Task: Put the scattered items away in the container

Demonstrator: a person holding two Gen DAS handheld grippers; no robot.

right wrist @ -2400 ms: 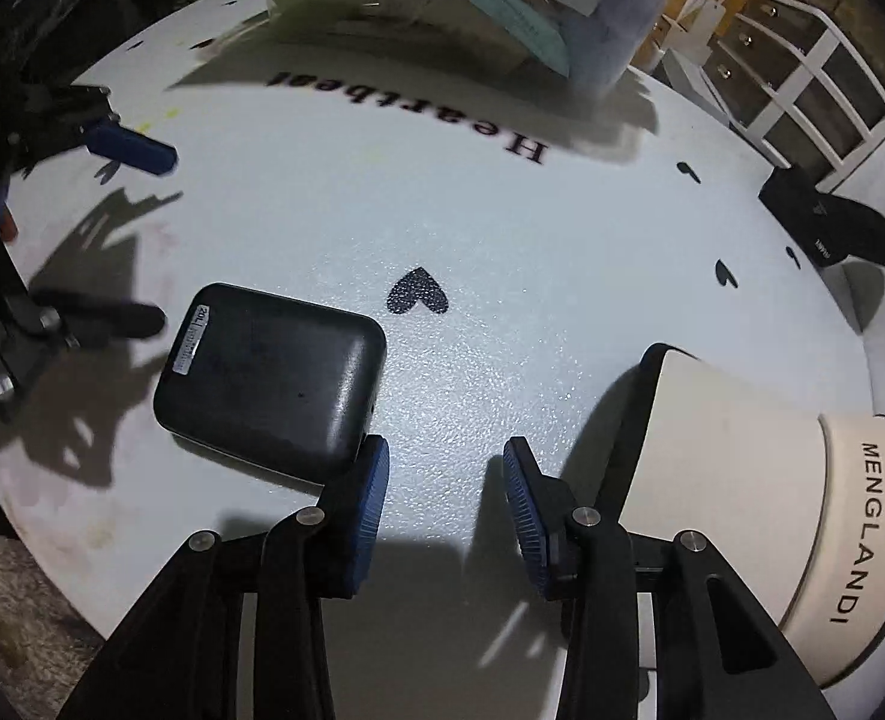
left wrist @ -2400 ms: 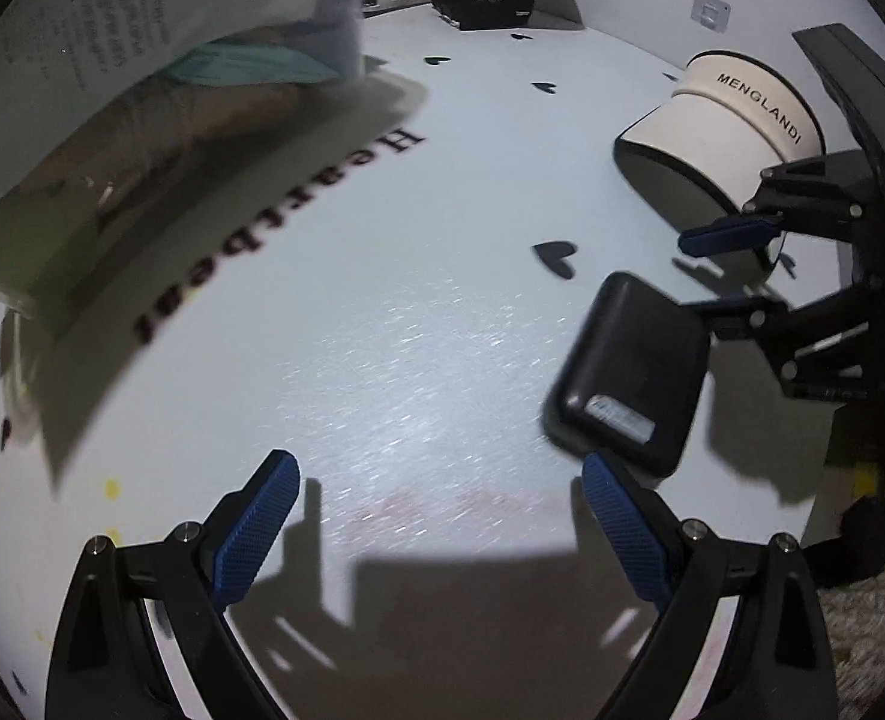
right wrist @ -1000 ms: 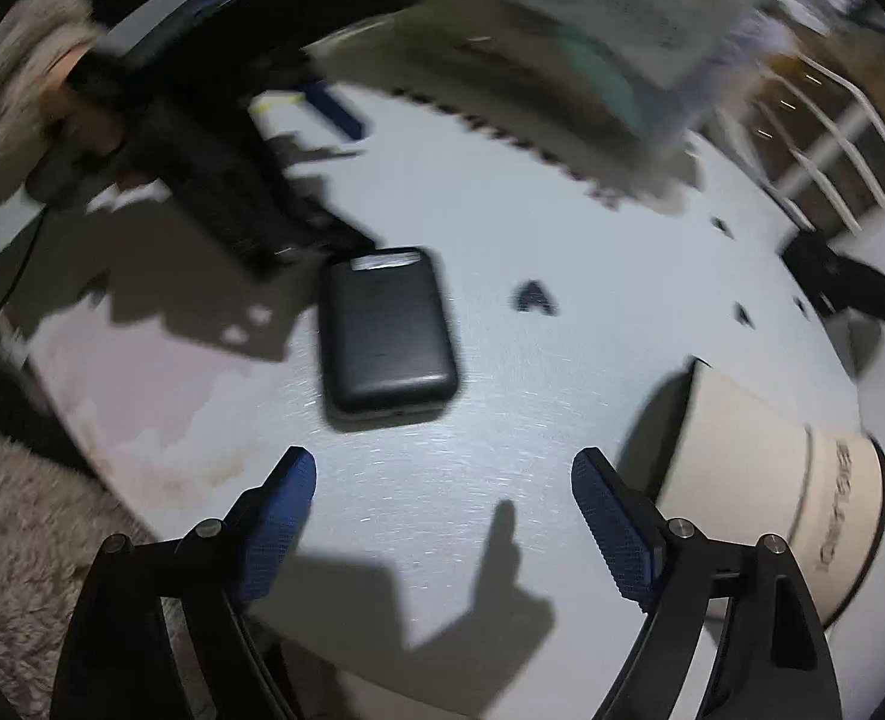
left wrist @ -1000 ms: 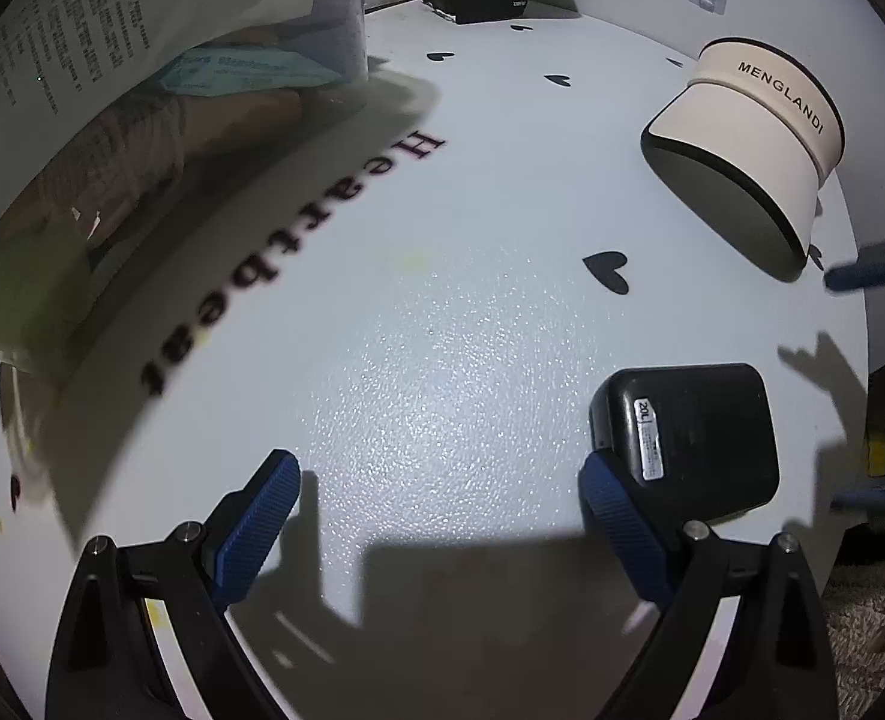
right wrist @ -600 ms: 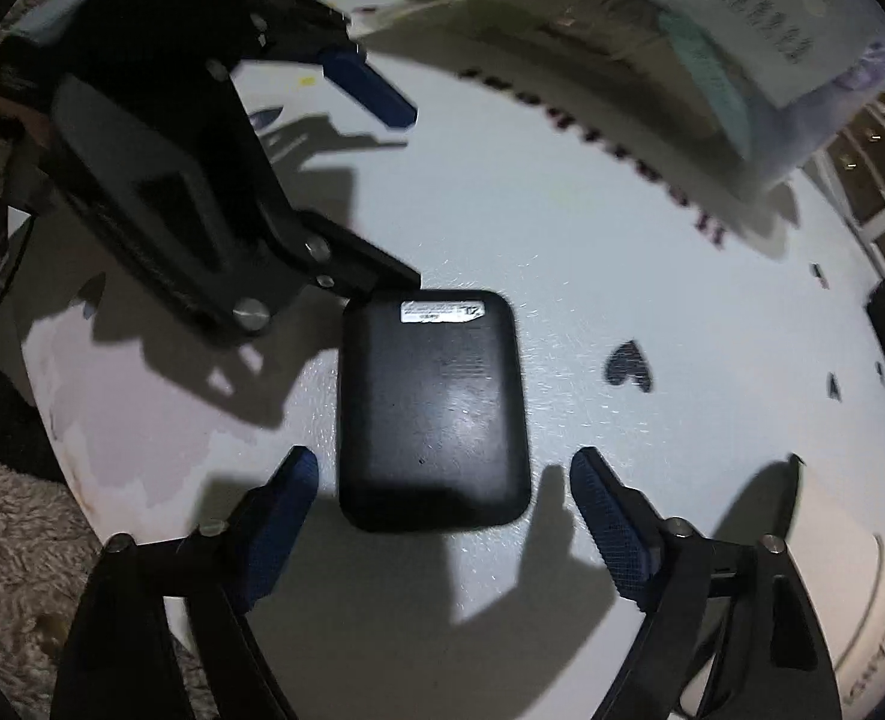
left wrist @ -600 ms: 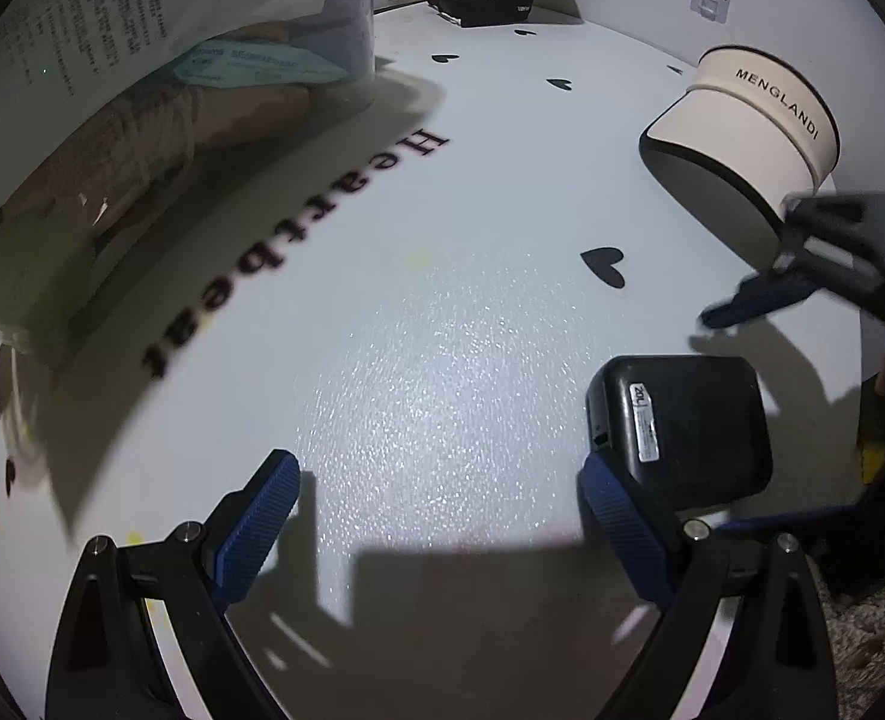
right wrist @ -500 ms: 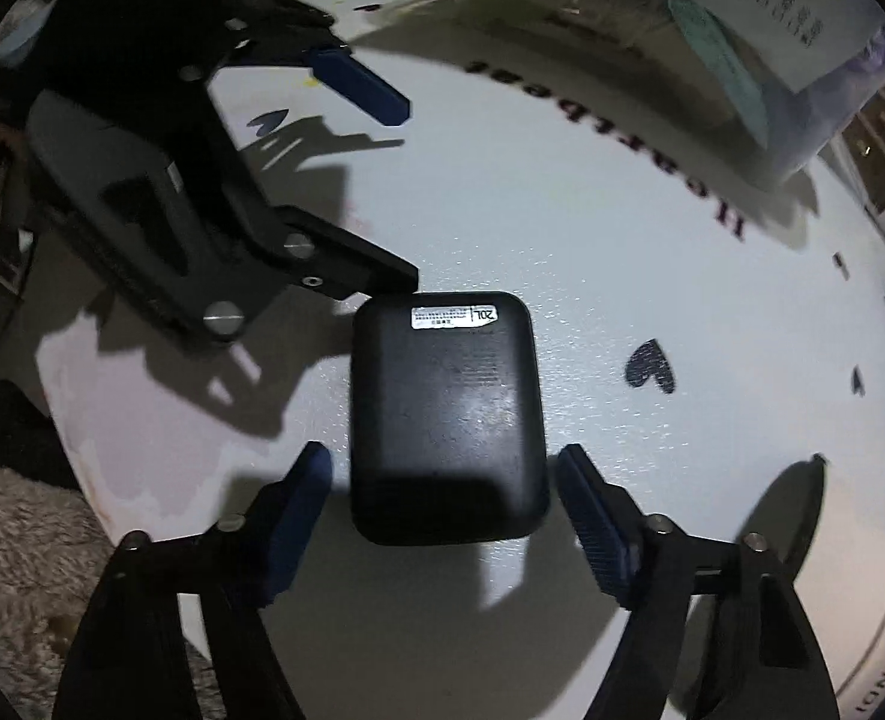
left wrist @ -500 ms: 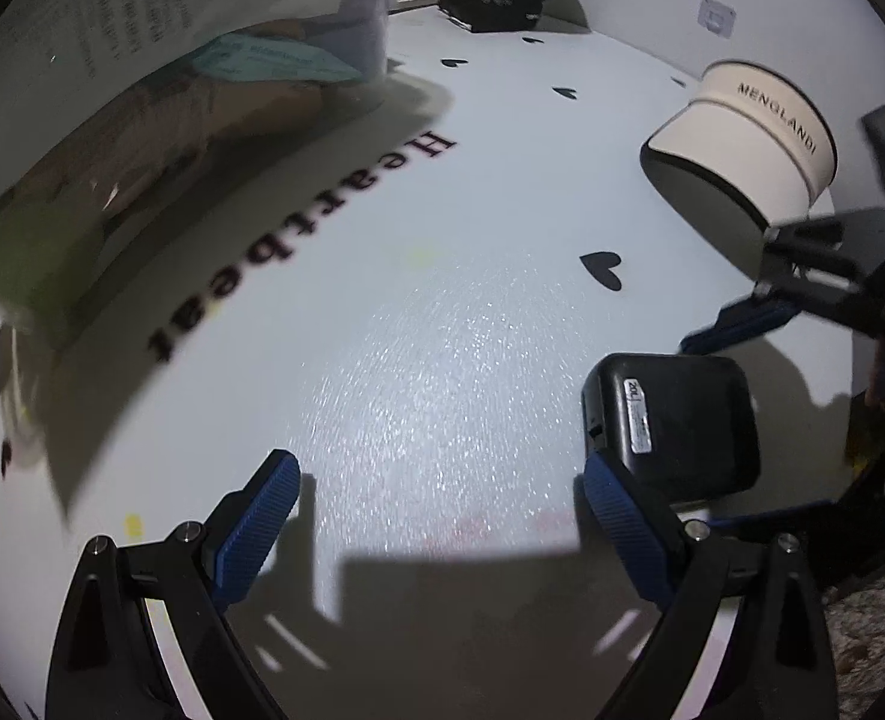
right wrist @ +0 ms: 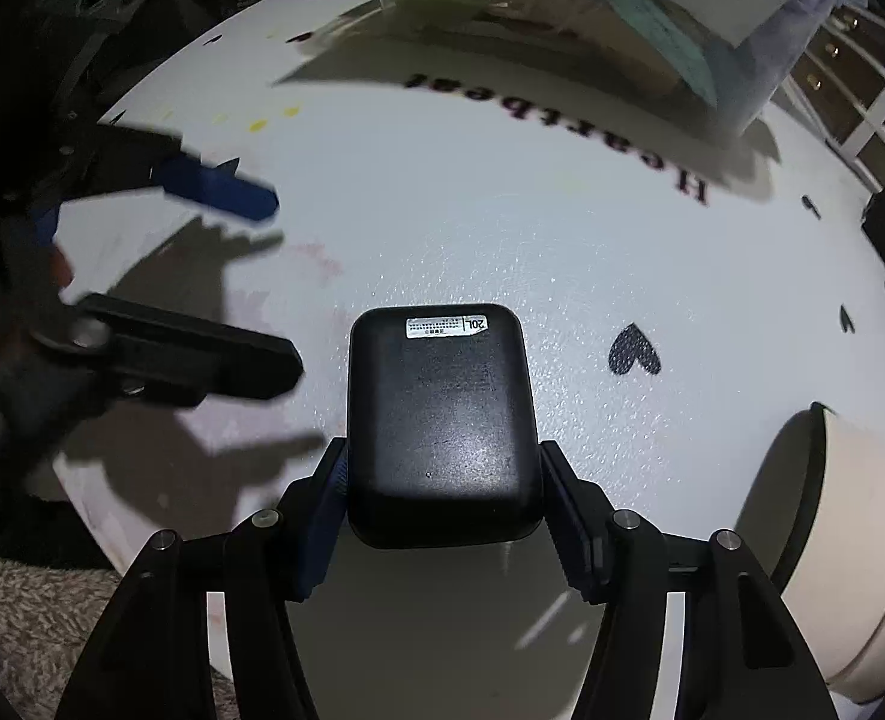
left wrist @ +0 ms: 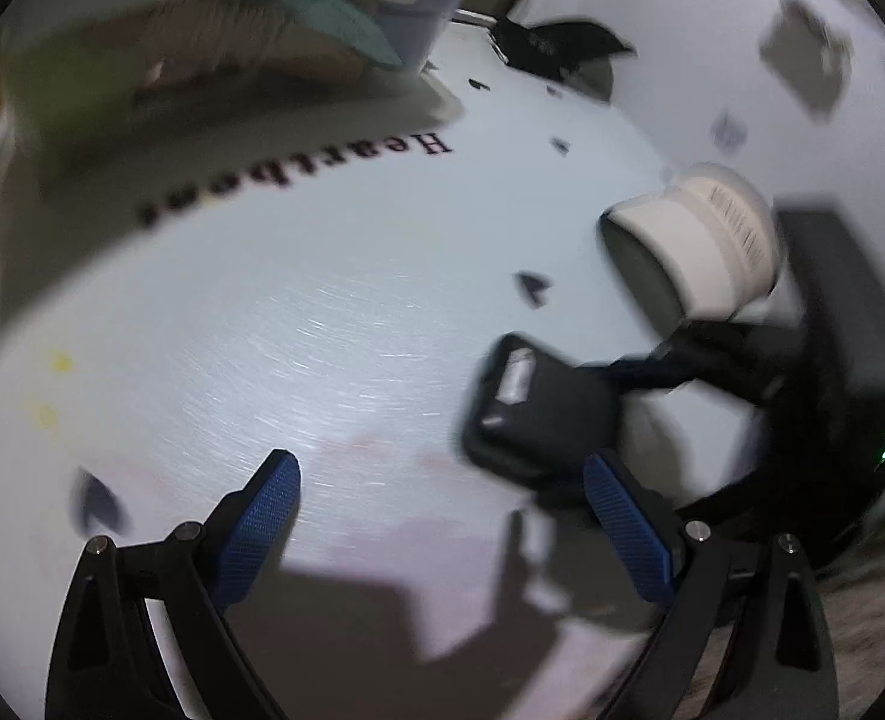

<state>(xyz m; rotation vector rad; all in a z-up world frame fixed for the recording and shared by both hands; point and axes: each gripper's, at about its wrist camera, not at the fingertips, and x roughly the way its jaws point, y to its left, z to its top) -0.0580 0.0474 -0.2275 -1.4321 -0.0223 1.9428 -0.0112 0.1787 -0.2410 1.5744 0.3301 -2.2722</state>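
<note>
A black rounded case (right wrist: 442,420) with a small white label lies on the white round table (right wrist: 502,228). My right gripper (right wrist: 445,480) straddles its near end; the jaws are closing and both pads touch the case's sides. In the left wrist view the case (left wrist: 532,408) shows blurred, with a right finger (left wrist: 652,367) against it. My left gripper (left wrist: 442,480) is open with nothing between its fingers, just left of the case. From the right wrist view the left gripper (right wrist: 250,276) hangs over the table's left part. A clear plastic container (right wrist: 562,12) with a printed sheet stands at the back.
A cream round item (right wrist: 850,552) lettered MENGLANDI lies on its side at the right, close to the case. A black object (left wrist: 562,42) sits at the table's far edge. Carpet (right wrist: 22,630) lies below the near rim. White slatted furniture (right wrist: 862,108) stands behind.
My right gripper came down over the black case and narrowed its jaws onto its sides. The left gripper rolled and shifted, blurring its view; the case did not move on the table.
</note>
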